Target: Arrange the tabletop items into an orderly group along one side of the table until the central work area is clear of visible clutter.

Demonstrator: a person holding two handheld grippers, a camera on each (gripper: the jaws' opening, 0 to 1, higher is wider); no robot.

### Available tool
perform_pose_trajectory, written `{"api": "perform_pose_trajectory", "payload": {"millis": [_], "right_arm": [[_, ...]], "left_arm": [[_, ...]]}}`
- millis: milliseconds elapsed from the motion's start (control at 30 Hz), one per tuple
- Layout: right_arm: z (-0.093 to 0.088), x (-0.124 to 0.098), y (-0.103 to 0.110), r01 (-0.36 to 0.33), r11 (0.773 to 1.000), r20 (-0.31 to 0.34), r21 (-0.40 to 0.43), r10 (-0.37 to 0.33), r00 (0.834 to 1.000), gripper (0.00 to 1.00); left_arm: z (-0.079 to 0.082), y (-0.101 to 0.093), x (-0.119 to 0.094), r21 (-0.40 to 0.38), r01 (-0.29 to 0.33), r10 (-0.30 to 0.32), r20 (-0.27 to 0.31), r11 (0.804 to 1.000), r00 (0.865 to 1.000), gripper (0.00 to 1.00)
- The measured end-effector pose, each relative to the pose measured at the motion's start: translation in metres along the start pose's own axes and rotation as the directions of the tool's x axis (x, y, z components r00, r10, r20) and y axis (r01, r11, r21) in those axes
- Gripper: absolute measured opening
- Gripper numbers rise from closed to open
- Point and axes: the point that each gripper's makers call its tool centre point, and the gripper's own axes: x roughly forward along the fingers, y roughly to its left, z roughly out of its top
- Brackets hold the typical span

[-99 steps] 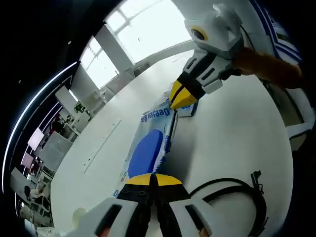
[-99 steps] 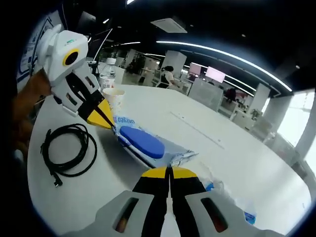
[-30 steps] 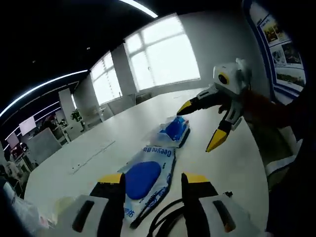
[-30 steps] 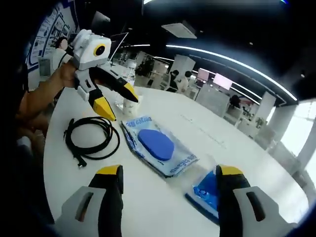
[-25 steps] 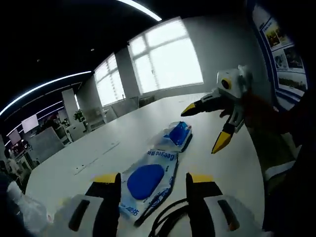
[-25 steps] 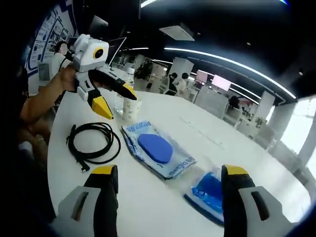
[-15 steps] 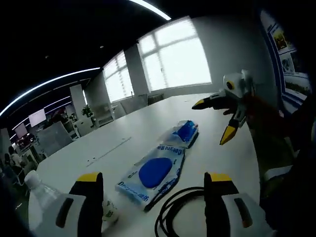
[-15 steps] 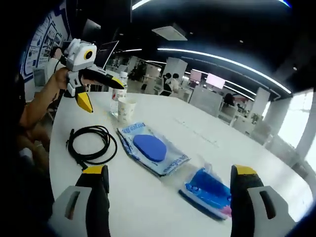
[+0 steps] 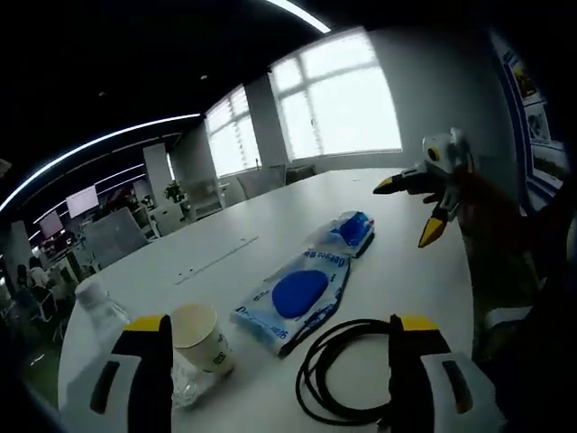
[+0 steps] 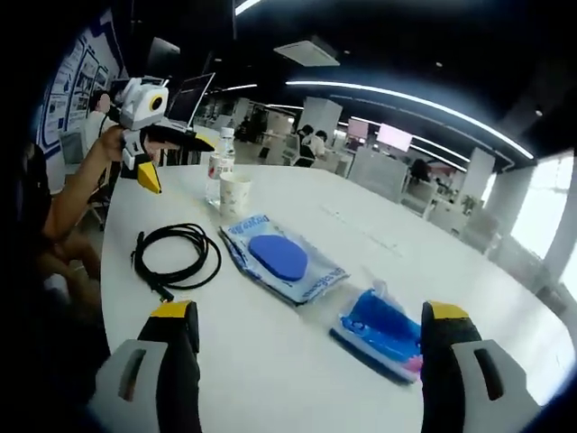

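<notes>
Glossy plastic packets lie mid-table (image 10: 297, 352): a flat pouch (image 10: 281, 259) with a blue oval and a crinkled blue pack (image 10: 383, 329). Black cable (image 10: 176, 253) is coiled near the edge; paper cup (image 9: 200, 336) and clear bottle (image 9: 99, 311) stand together. Left gripper (image 9: 279, 383) and right gripper (image 10: 306, 361) are spread, holding nothing. The printing on the pouch is too small to read.

Lit brightly by big windows (image 9: 338, 99), washed out white with glare. Long ceiling lights (image 10: 406, 99) bent into curves near the edges. Dark up high. Soft shadows on the shiny table (image 10: 297, 334). Far things slightly blurry.
</notes>
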Motion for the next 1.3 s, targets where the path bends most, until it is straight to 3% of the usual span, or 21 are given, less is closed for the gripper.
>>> {"api": "perform_pose_trajectory", "payload": {"millis": [500,867,1300], "right_arm": [[-0.007,-0.001,0.014,-0.025,1.000,-0.007,-0.008,0.025,1.000,1.00],[-0.004,0.002,0.022,-0.035,0.999,0.005,-0.011,0.035,0.999,1.00],[0.000,0.011,0.056,-0.106,0.993,0.006,-0.048,0.107,0.994,0.96]], "left_arm": [[-0.020,-0.003,-0.011,-0.028,-0.009,0.009,-0.005,1.000,1.000,0.99],[-0.032,-0.005,-0.018,-0.037,-0.009,0.008,-0.015,0.999,1.000,0.93],[-0.049,-0.020,-0.018,-0.031,0.029,-0.030,-0.031,0.999,0.999,0.86]]}}
